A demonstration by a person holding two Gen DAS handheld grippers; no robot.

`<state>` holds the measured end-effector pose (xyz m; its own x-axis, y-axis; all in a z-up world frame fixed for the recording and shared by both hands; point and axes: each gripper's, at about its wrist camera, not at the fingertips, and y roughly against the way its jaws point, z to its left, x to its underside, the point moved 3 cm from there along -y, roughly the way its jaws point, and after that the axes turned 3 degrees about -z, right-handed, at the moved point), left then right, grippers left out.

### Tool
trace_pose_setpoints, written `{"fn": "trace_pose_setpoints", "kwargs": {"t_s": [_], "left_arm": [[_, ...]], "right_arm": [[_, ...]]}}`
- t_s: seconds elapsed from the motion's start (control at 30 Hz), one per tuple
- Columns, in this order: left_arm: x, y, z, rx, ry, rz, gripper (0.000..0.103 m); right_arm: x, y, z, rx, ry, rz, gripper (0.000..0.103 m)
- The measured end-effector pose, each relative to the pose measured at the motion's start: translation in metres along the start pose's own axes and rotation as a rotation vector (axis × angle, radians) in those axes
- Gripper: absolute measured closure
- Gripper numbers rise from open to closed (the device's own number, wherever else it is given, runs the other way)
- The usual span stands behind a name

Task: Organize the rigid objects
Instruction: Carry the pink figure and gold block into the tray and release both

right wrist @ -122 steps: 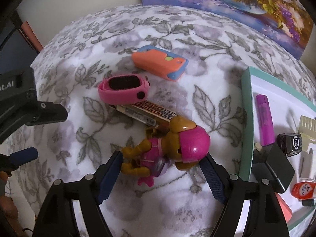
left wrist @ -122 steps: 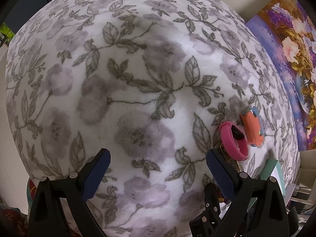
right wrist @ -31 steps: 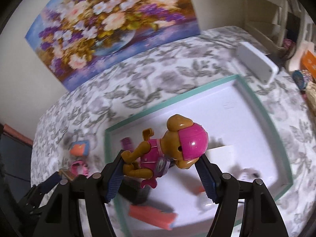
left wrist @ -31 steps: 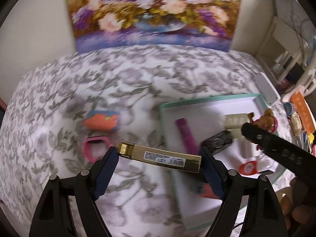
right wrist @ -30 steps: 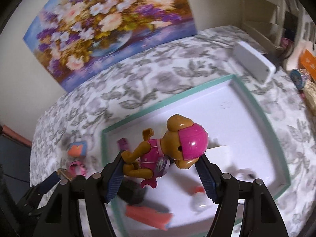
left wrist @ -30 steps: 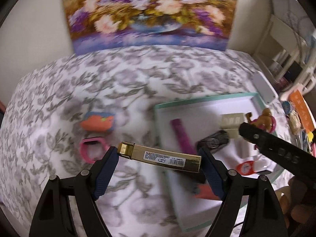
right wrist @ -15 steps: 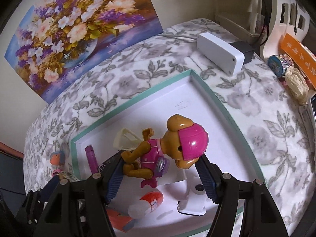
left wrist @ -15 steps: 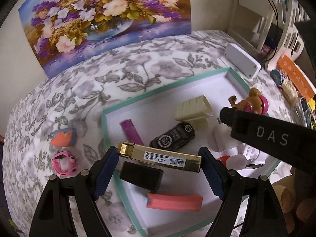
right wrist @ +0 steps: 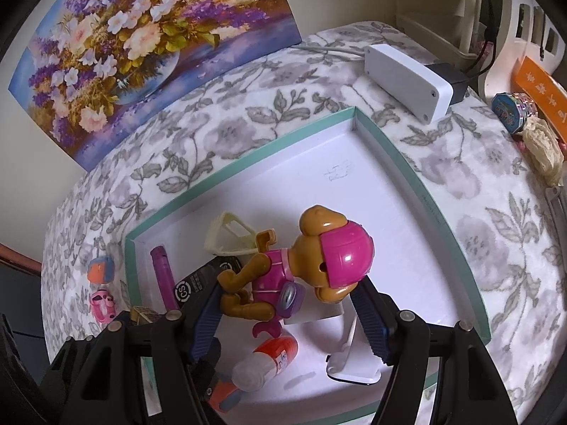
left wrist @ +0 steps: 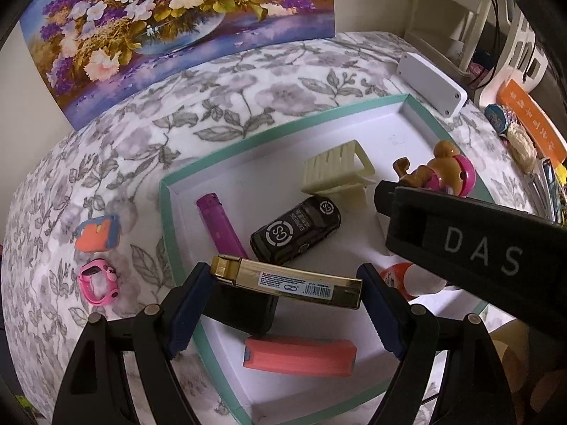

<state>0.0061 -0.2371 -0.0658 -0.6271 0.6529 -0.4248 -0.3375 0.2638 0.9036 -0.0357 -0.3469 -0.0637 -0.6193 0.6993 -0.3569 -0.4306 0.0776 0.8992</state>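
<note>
Over the teal-rimmed tray point(left wrist: 166, 219), the left tool point(left wrist: 287, 283) grips one gold box point(left wrist: 287, 279) by its two ends, long side level, above the tray's near left part. The right tool point(right wrist: 287, 297) clamps one toy dog point(right wrist: 301, 269) in a pink helmet between its blue pads, also above the tray; the same dog shows in the left wrist view just beyond the right tool's black body marked "DAS".

Lying inside the tray are one purple lighter point(left wrist: 219, 226), one black toy car point(left wrist: 296, 228), one cream ribbed plastic piece point(left wrist: 336, 170), one black block point(left wrist: 244, 310) partly under the gold box, one coral-red bar point(left wrist: 299, 356), one orange-and-white tube point(right wrist: 265, 361) and one white flat gadget point(right wrist: 354, 357).

Two things sit on the flowered cloth point(left wrist: 248, 88) left of the tray, apart from it: one orange-and-blue case point(left wrist: 97, 237) and, nearer the camera, one pink watch point(left wrist: 97, 283).

Beyond the tray's far right corner rests one white box point(right wrist: 407, 81) with a dark plug at its end. One flower painting point(left wrist: 177, 24) leans against the wall behind the bench.
</note>
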Motion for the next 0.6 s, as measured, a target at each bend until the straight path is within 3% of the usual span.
{"fn": "trace_pose_setpoints", "kwargs": {"t_s": [0.5, 0.6], "left_arm": [[-0.002, 0.0024, -0.0024, 0.001, -0.029, -0.002, 0.019], [-0.0023, 0.0036, 0.0003, -0.006, -0.028, -0.007, 0.019]], "right_arm": [[0.0011, -0.0049, 0.0047, 0.005, 0.025, 0.015, 0.028], [0.0011, -0.0035, 0.0045, 0.009, 0.023, 0.007, 0.019]]}}
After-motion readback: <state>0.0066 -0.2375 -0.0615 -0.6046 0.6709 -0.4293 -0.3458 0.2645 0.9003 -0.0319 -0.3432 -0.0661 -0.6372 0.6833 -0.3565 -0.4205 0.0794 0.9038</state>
